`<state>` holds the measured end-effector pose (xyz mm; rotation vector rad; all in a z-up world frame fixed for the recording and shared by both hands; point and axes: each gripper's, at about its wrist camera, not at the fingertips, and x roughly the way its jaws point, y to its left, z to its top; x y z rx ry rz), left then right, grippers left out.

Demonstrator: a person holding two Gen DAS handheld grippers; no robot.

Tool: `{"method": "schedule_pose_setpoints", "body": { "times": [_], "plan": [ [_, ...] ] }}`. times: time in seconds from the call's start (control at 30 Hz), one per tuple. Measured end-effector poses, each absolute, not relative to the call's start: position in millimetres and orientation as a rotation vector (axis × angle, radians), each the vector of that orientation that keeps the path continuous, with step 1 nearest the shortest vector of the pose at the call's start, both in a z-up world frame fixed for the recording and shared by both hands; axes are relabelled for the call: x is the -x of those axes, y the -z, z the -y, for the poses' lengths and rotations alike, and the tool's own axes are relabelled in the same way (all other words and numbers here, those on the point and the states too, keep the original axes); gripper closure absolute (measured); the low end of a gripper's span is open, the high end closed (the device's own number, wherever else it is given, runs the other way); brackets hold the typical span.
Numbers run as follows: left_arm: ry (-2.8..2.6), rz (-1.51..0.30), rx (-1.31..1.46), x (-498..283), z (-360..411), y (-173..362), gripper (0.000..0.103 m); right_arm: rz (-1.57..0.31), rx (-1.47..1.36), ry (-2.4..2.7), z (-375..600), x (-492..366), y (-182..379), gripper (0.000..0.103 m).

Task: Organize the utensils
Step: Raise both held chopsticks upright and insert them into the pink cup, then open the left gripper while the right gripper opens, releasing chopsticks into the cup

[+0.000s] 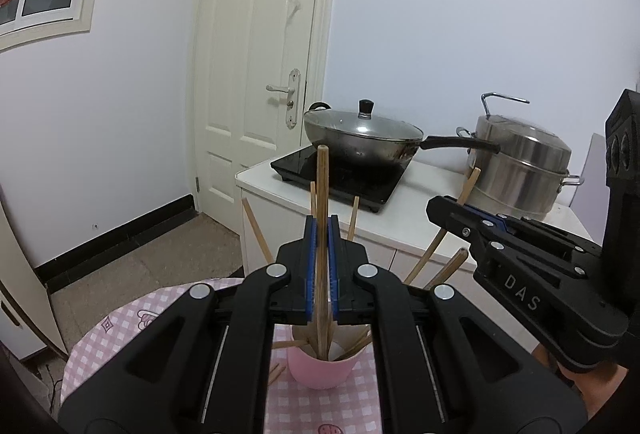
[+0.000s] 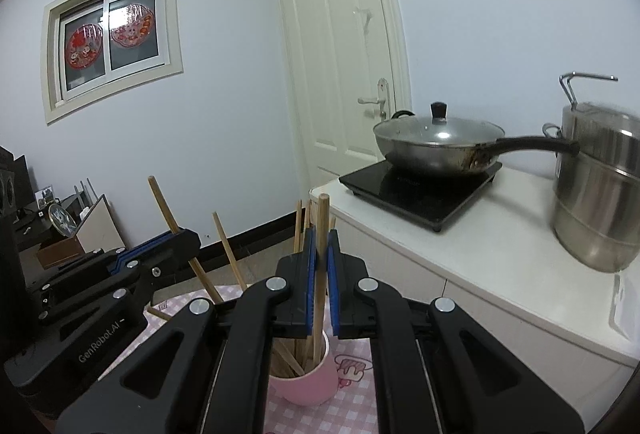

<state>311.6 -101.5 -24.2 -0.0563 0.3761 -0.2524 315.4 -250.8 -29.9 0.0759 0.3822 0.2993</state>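
A pink cup [image 1: 322,370] stands on the pink checked tablecloth [image 1: 116,330] and holds several wooden chopsticks. My left gripper [image 1: 322,230] is shut on one upright chopstick [image 1: 322,186] whose lower end reaches into the cup. My right gripper [image 2: 321,246] is shut on another chopstick [image 2: 322,218], its lower end also in the cup [image 2: 308,382]. The right gripper also shows in the left wrist view [image 1: 464,212], and the left gripper in the right wrist view [image 2: 176,238], each with a chopstick between its fingers.
A white counter [image 2: 500,246] stands beyond the table with a black induction hob [image 2: 420,190], a lidded wok [image 2: 440,142] and a steel steamer pot [image 2: 600,190]. A white door [image 2: 344,54] is behind. Loose chopstick pieces [image 1: 276,372] lie left of the cup.
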Motion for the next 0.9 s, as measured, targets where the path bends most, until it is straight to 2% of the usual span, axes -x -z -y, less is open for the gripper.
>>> {"method": "schedule_pose_setpoints", "body": {
  "times": [0.9],
  "plan": [
    [0.252,-0.452,0.023,-304.4,100.8,54.0,0.097,-0.494,-0.06,-0.313,241.2,-308.9,71.3,0.098]
  ]
}}
